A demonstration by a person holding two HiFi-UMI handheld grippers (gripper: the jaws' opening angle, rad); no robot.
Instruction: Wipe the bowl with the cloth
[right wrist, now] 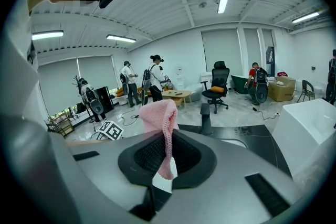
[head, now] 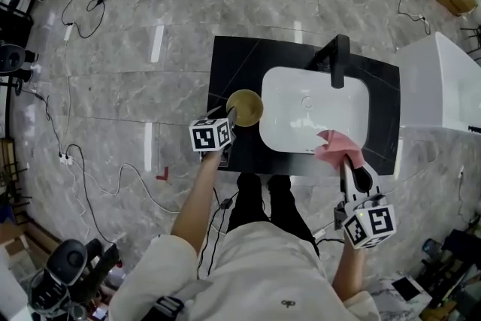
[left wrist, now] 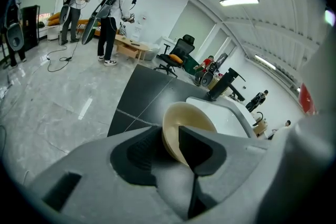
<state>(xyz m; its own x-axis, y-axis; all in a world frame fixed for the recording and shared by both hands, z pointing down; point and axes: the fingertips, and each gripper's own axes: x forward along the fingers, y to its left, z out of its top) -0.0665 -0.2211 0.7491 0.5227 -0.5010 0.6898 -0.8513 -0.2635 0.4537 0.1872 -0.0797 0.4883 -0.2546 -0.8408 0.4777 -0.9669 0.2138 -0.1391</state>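
Grey marble floor [head: 150, 26] is seen all round, with cables trailed across it. A black counter [head: 233, 60] is set on it, and a white sink [head: 301, 124] is sunk into the counter, with a black faucet [head: 338, 60] at its far edge.

1 tan bowl [head: 244, 107] is stood upright on the black counter, just beside the sink's left rim. The left gripper [head: 231, 119] is brought in from the near side, angled down at the bowl's near rim. In the left gripper view the bowl [left wrist: 186, 115] is seen with its near wall taken between the 2 jaws of the left gripper [left wrist: 170, 139]: 1 pad is placed outside the wall, the other inside the bowl. The jaws are spread wide and no squeeze on the wall is seen, so the bowl is counted as released and resting on the counter.

1 pink cloth [head: 338, 146] is held over the sink's near right rim, well apart from the bowl. The right gripper [head: 348, 163] is clenched on it. In the right gripper view the cloth [right wrist: 160, 118] is pinched between the jaws of the right gripper [right wrist: 167, 152], with 1 fold bunched above the pads and a short end hung below them.
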